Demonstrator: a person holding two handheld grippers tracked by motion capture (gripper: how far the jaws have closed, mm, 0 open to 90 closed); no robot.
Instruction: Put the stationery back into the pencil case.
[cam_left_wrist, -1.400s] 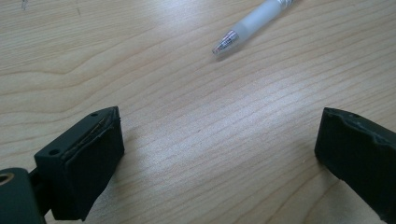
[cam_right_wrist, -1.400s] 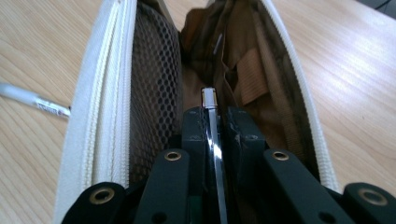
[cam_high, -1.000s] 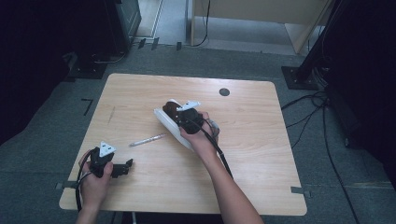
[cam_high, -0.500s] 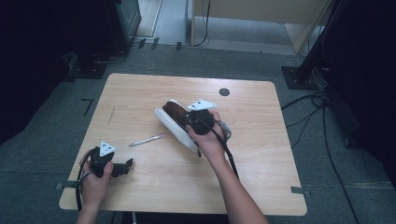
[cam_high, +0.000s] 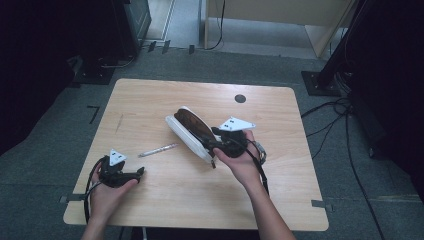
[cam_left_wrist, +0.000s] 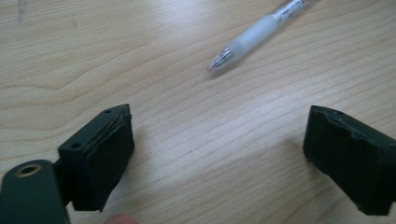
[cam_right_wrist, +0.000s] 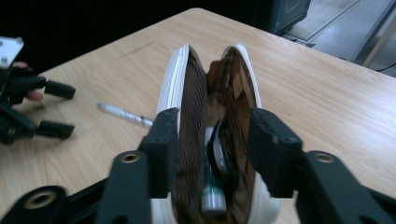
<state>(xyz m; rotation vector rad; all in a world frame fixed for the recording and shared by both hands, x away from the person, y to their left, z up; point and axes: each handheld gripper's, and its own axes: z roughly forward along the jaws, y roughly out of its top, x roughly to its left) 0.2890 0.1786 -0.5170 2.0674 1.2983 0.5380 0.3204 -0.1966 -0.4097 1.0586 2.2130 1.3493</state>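
Note:
A white hard-shell case with a brown lining lies across the middle of the table, gaping open along its top. In the right gripper view the case has its near end between my right gripper's jaws, which have just been opening and now flank both shells. A small metal-tipped item sits inside. My right gripper is at the case's near right end. A clear pen lies left of the case. My left gripper rests near the front left; its jaws have just been closing slightly, stand wide, empty, the pen beyond.
The wooden table has a black round plug at the back right. Dark stands and cables sit on the grey floor around the table. The left gripper shows far off in the right gripper view, with the pen beside it.
My right gripper has drawn back along the case towards its near right end and risen a little, and its jaws have parted. The case now gapes open. The left hand has stayed put.

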